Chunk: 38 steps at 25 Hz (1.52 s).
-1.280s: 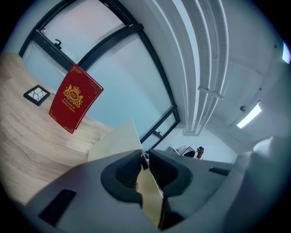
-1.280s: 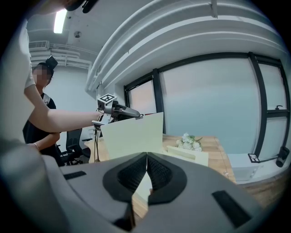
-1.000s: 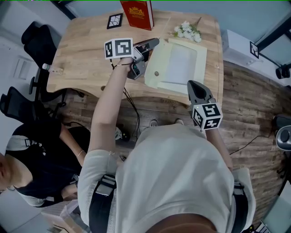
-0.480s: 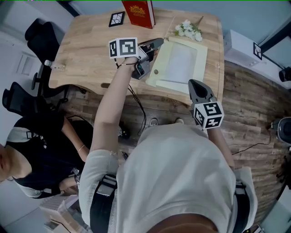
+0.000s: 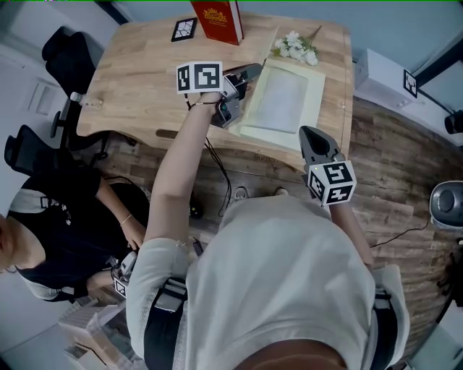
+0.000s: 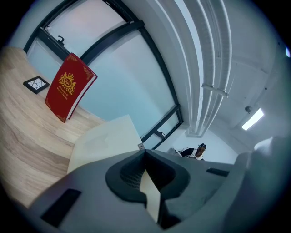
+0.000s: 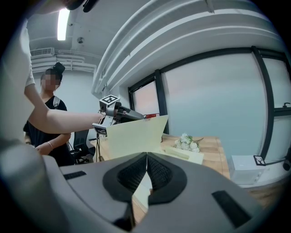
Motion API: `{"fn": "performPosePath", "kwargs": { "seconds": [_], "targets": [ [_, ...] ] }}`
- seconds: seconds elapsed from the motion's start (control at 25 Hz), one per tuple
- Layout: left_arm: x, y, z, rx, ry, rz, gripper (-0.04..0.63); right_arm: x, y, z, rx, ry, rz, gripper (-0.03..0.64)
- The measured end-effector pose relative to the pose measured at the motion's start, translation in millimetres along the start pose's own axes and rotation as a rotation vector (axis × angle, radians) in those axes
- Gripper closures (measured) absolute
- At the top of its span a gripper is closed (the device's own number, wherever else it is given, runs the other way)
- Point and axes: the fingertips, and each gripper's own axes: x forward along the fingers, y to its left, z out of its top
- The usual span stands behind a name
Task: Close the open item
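Item: folder (image 5: 283,101), pale cream card, flat and rectangular, open. It lies on the wooden table (image 5: 137,87) at upper centre of the head view, to the right of the table's middle.

Condition: the base rests flat on the wood. The cover (image 5: 244,102) is lifted off it and stands nearly upright along the base's left side. In the right gripper view the cover (image 7: 135,136) rises as a plain sheet above the low base.

Orientation: the long axis runs from the top of the head view toward the bottom, slightly slanted. The cover's free edge points up, away from the table.

Left gripper (image 5: 249,70): jaws pinched on the top edge of the cover, with a cream sliver showing between them in the left gripper view (image 6: 145,157).

Right gripper (image 5: 312,139): at the table's near edge, lower right of the folder, jaws pressed together with nothing held (image 7: 146,157).

Also on the table: red book (image 5: 217,22) standing at top centre, white flowers (image 5: 296,49) just beside the folder's far end, and a small black tile (image 5: 184,30) left of the book
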Motion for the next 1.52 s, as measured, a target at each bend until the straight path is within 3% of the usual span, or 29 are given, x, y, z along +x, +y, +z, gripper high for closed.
{"fn": "performPosePath", "kwargs": {
  "seconds": [0.6,1.52],
  "targets": [
    [31.2,-3.1,-4.4,0.028,0.0,0.078,0.574,-22.2,-32.0,-7.3,0.004,-0.004,0.005,0.598],
    [96.6,-5.2,-57.2,0.103,0.189,0.12,0.574,-46.5,-79.5,-23.9,0.053,-0.014,-0.053,0.597]
  ]
}}
